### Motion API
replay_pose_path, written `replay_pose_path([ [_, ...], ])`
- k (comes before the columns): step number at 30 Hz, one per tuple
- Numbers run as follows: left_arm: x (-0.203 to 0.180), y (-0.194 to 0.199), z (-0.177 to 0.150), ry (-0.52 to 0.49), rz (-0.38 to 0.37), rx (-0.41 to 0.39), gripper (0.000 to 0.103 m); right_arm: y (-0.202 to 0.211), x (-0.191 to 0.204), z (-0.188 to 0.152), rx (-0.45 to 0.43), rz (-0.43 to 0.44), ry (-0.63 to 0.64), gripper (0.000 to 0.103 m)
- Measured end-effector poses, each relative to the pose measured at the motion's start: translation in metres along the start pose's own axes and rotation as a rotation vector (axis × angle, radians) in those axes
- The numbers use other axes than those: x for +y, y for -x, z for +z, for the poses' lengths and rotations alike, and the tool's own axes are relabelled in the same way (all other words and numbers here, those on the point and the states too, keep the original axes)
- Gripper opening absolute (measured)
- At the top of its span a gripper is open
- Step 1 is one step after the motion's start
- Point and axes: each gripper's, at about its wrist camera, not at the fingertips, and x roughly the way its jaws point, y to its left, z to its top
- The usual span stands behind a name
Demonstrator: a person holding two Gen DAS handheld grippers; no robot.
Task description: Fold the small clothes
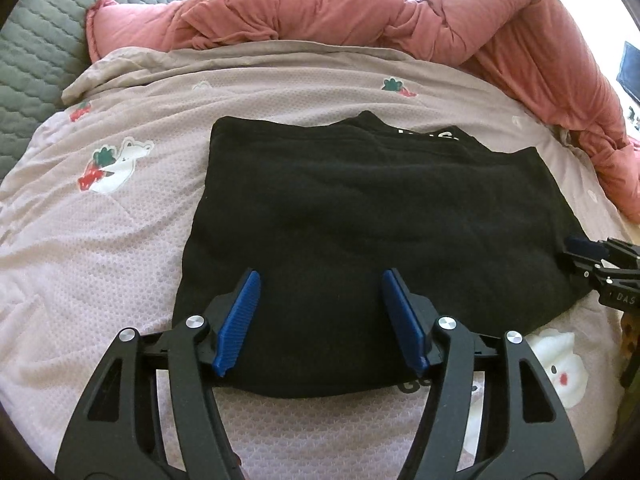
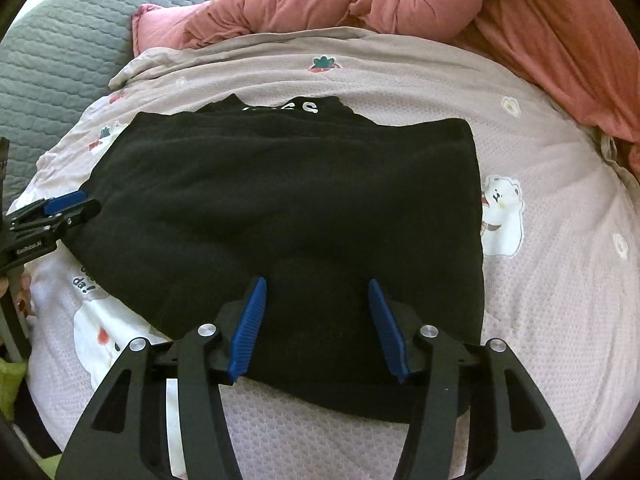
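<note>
Across the bed lies a pale pink-grey blanket (image 1: 120, 240) with a fine honeycomb weave, printed with white bears and strawberries. At the far side you have a bunched salmon-pink quilt (image 1: 360, 12) heaped along the blanket's edge and down the right, and a grey-green quilted cover (image 1: 44, 52) showing at the far left. Bright light washes out the upper right corner of the room.

Your black garment (image 1: 360, 208) is spread flat on the blanket, folded into a rough rectangle, with white lettering showing on the layer that peeks out at its far edge. Nothing lies on top of it.

Your left hand-held gripper (image 1: 320, 316) hangs over the garment's near edge toward its left side, blue pads (image 1: 240, 320) spread apart with only flat cloth beneath them, gripping nothing. Your right hand-held gripper (image 2: 316, 320) sits likewise over the near edge toward the right side, its pads parted and holding nothing. No earlier view is given.
</note>
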Motion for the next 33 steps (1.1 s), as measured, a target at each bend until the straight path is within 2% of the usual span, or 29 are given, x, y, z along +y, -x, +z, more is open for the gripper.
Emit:
replay_pose_path([
  [16, -0.001, 0.009, -0.008, 0.013, -0.001, 0.007, 0.058, 0.009, -0.005, -0.01, 0.003, -0.015, -0.031, 0.066],
  [27, -0.002, 0.016, -0.014, 0.015, -0.006, 0.009, 0.058, 0.017, -0.005, -0.015, 0.014, -0.023, -0.043, 0.067],
  [33, -0.002, 0.023, -0.017, 0.019, -0.014, 0.007, 0.061, 0.024, 0.0, -0.017, 0.008, -0.024, -0.043, 0.074],
])
